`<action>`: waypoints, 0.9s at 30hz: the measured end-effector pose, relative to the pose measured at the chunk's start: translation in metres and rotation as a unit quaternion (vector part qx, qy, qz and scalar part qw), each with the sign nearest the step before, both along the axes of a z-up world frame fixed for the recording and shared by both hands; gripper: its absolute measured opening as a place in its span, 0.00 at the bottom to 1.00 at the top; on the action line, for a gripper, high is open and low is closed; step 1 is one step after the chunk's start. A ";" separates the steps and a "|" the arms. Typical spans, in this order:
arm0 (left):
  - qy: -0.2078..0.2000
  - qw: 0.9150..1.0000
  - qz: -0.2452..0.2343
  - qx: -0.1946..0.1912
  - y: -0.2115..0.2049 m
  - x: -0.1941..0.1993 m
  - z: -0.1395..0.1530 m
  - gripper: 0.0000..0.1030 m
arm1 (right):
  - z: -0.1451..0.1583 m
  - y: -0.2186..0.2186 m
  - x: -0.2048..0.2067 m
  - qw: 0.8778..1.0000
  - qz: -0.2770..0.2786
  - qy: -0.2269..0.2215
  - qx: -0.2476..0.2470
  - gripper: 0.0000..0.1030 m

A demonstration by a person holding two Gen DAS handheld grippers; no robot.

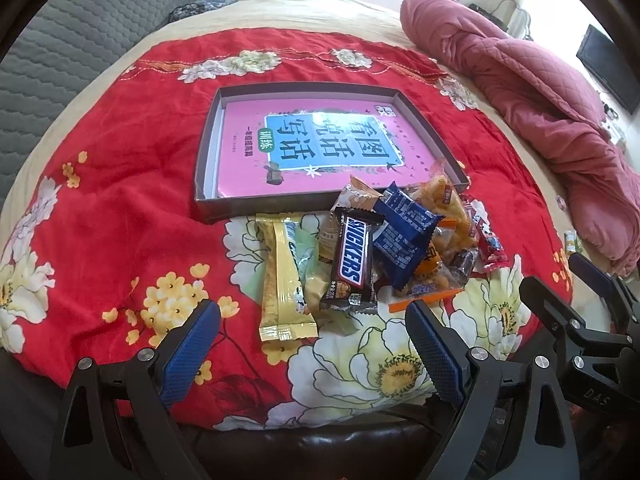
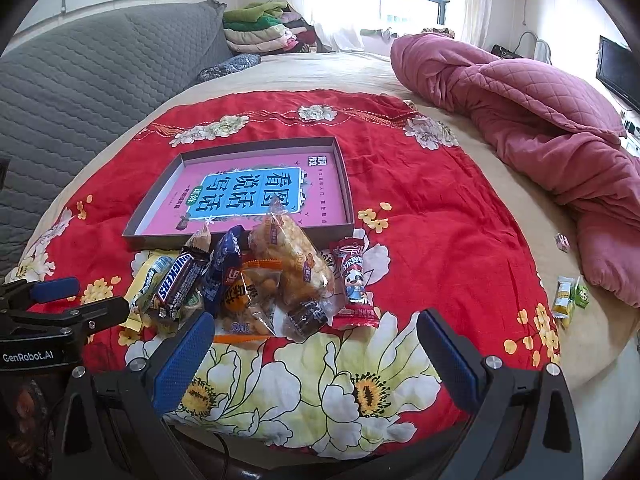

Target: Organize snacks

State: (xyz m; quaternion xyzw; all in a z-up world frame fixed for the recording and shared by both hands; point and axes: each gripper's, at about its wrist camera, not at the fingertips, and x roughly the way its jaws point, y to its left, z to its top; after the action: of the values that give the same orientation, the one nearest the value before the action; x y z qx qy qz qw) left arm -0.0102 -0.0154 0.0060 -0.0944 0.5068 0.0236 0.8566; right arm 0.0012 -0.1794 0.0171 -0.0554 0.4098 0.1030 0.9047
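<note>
Left wrist view is filled mostly by the bed (image 1: 320,12), over which a red flowered cloth (image 1: 120,208) is spread, with a pink quilt (image 1: 540,92) bunched at the far right. On the cloth a shallow box (image 1: 206,148) is placed, and a pink book (image 1: 320,140) is seen lying flat inside it. Just before the near wall of the box, the snacks are heaped in one pile: a blue packet (image 1: 404,228) leans on the Snickers bar (image 1: 354,256), a long yellow wrapper (image 1: 282,280) lies at the left side, and a red candy packet (image 2: 354,280) is found at the right edge of the pile. Two small packets (image 2: 568,296) are noticed well apart, on the bare bed near the quilt.

The left gripper (image 1: 312,344) and the right gripper (image 2: 314,350) are both held wide open and empty, near the pile but not touching it.

It is judged that sorting is not yet begun, since no snack is fully inside the box. To do the first pick well, an outer piece should be taken, for example the yellow wrapper, so that the heap is not disturbed. The fingers should be closed across the narrow width, because the foil may slip.
</note>
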 end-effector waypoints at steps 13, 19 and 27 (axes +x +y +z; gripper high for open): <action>0.002 1.000 -0.001 0.000 0.000 -0.001 -0.001 0.91 | 0.000 0.001 -0.001 1.000 0.001 0.000 -0.001 0.99; 0.004 1.000 -0.001 -0.002 -0.001 -0.001 -0.003 0.91 | 0.000 0.001 -0.001 1.000 0.001 0.000 -0.001 0.99; 0.006 1.000 -0.001 -0.003 0.000 -0.001 -0.004 0.91 | 0.000 0.001 -0.001 1.000 0.001 0.001 -0.001 0.99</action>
State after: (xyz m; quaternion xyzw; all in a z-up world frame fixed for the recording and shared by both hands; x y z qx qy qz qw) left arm -0.0109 -0.0156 0.0024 -0.0958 0.5120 0.0216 0.8533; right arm 0.0006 -0.1788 0.0167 -0.0569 0.4106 0.1036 0.9041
